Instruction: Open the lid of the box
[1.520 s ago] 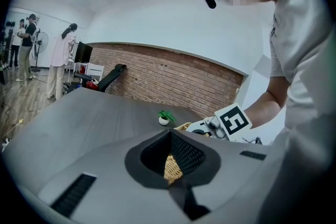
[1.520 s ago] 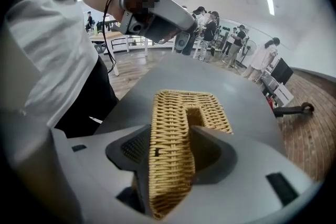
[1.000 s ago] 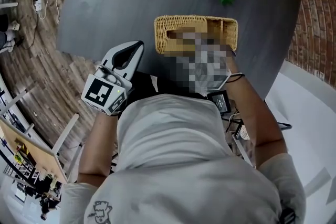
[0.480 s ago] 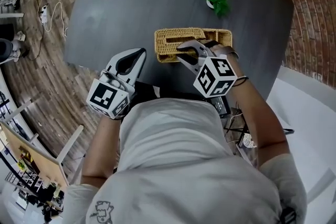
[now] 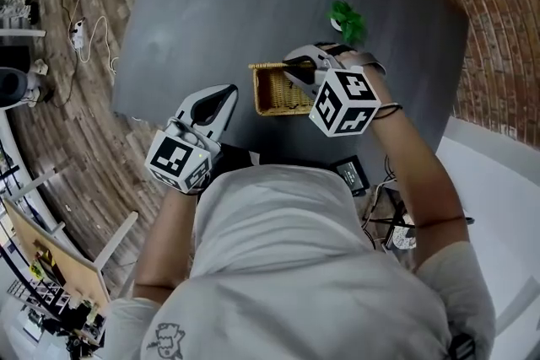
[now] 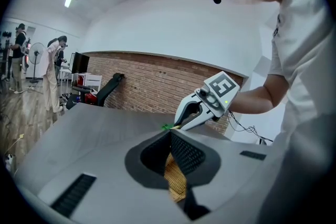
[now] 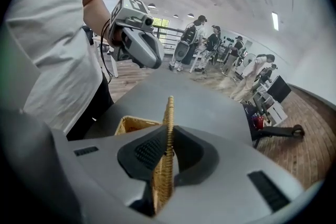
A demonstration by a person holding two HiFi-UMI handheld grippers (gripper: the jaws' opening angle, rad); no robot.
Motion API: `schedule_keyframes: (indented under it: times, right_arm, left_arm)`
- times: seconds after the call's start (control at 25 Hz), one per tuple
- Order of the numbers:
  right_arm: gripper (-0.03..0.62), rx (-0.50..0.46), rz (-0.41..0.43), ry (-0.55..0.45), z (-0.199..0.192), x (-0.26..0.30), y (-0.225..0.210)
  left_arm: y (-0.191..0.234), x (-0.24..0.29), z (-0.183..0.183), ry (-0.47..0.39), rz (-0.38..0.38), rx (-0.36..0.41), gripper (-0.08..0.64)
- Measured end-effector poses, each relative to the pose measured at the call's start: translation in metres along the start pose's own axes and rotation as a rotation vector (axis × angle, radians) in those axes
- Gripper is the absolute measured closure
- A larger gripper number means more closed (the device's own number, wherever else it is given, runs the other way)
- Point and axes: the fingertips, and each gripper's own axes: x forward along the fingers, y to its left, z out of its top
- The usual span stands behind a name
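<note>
A dark grey table (image 5: 219, 4) carries a wicker box (image 5: 278, 93), with a small green plant (image 5: 346, 17) just beyond the box's right end.

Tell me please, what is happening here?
A person works at a table with a tool in each hand. The right tool is closing its jaws on the wicker lid, which stands raised on edge at the far side of the box. The left tool hangs beside the box, shut and empty.
</note>
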Motion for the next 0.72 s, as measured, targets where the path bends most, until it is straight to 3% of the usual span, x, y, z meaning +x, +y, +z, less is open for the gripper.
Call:
schedule_keyframes:
  times: [0.72]
  right_arm:
    - [0.526,0.060,-0.003,0.056,-0.033,0.044,-0.084]
  left_arm:
    - [0.010,0.029,-0.009,0.021,-0.049,0.000,0.549]
